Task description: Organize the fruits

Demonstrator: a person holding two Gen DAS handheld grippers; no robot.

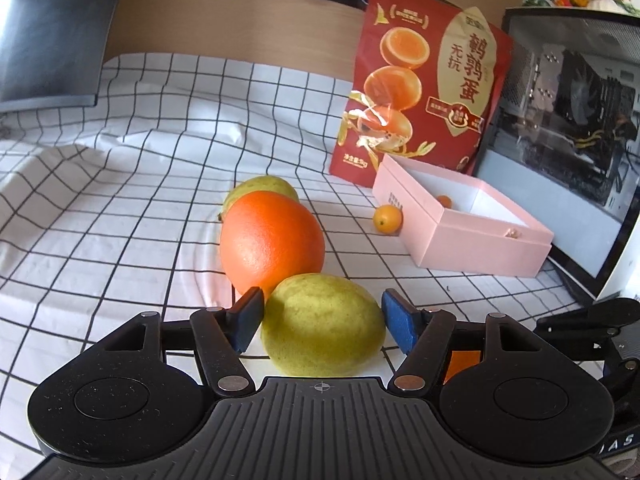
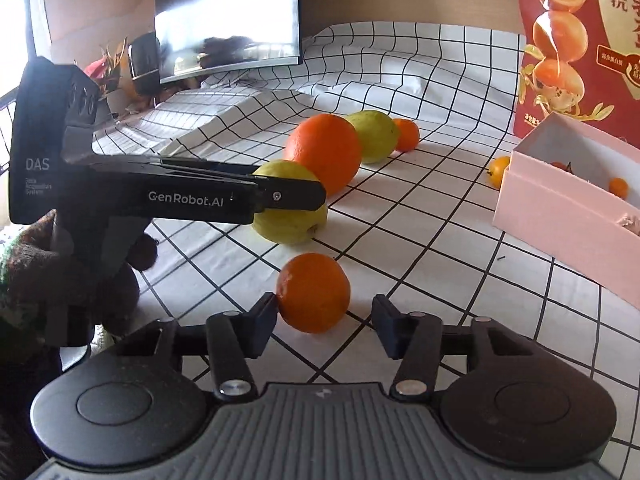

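The tabletop is covered by a checked cloth [image 1: 120,208]. A pink box [image 1: 480,248] (open-topped) is set at the right. A large orange [image 1: 272,240] lies just behind a yellow-green fruit [image 1: 320,328], which is bracketed by the spread fingers of the left gripper [image 1: 323,308]; a gap is seen at 1 pad. A small orange [image 2: 314,292] lies between the fingers of the right gripper [image 2: 324,306]: 1 pad touches it and the other stands clear, so nothing is clamped. A kumquat [image 1: 387,219] is located just beside the box.
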